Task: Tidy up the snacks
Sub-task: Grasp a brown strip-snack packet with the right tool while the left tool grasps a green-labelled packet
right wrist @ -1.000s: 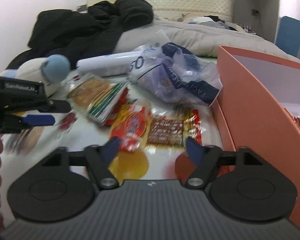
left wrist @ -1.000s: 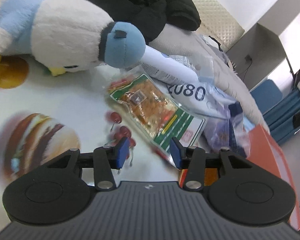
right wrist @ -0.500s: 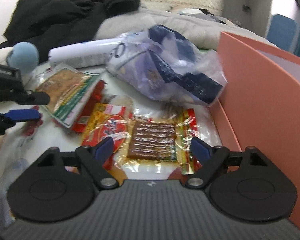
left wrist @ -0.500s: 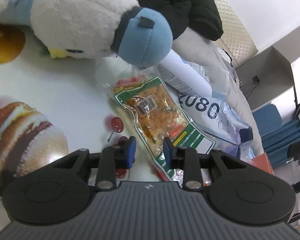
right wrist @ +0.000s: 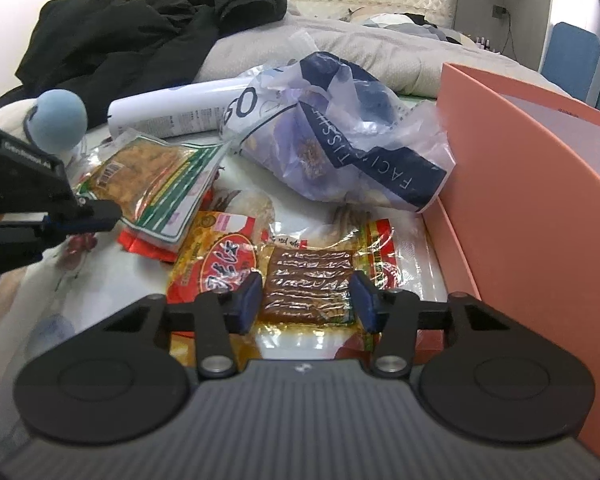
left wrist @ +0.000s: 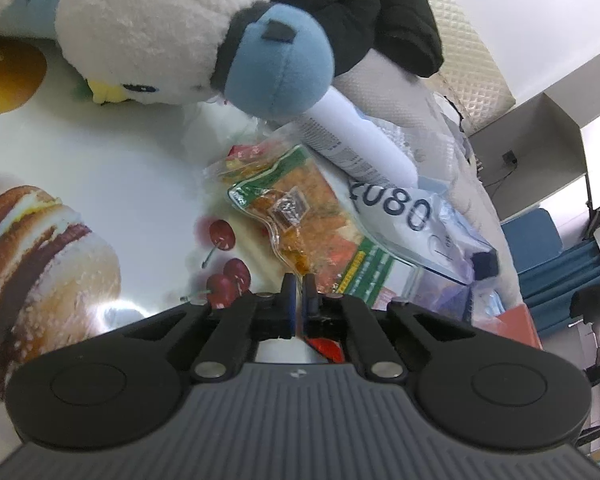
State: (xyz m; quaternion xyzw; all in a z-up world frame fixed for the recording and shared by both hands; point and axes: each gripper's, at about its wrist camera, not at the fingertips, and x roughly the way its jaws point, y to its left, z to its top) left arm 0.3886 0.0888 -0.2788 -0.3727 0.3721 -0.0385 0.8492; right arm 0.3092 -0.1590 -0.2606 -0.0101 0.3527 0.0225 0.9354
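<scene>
Three snack packets lie on the printed surface (right wrist: pixel 132 280), all to the left of the orange box (right wrist: pixel 532 216), which stands open at the right edge. Your left gripper (left wrist: pixel 299 286) has just closed its fingers on the near edge of the green-striped packet (left wrist: pixel 300 220), the one farthest from the box; in the right wrist view the same gripper (right wrist: pixel 112 214) pinches that packet's lower left edge (right wrist: pixel 152 184). The packet overlaps a red wrapper (right wrist: pixel 148 246) beneath it.

Your right gripper (right wrist: pixel 306 300) has its fingers apart, one on each side of the brown-strip packet (right wrist: pixel 312 284), which lies closest to the box, just beside its base. The fingers have just been closing; I cannot tell whether they press on the packet yet. A red and yellow packet (right wrist: pixel 216 268) lies between the brown-strip packet and the green-striped one, its edge under your right gripper's left finger.

Farther from the box base, a clear tissue bag with navy lettering (right wrist: pixel 340 140) rests beside the box wall, and a white tube (right wrist: pixel 172 114) lies left of the bag. A white and blue plush toy (left wrist: pixel 160 36) lies beyond the green-striped packet, with a black jacket (right wrist: pixel 140 36) heaped on the bed behind it.
</scene>
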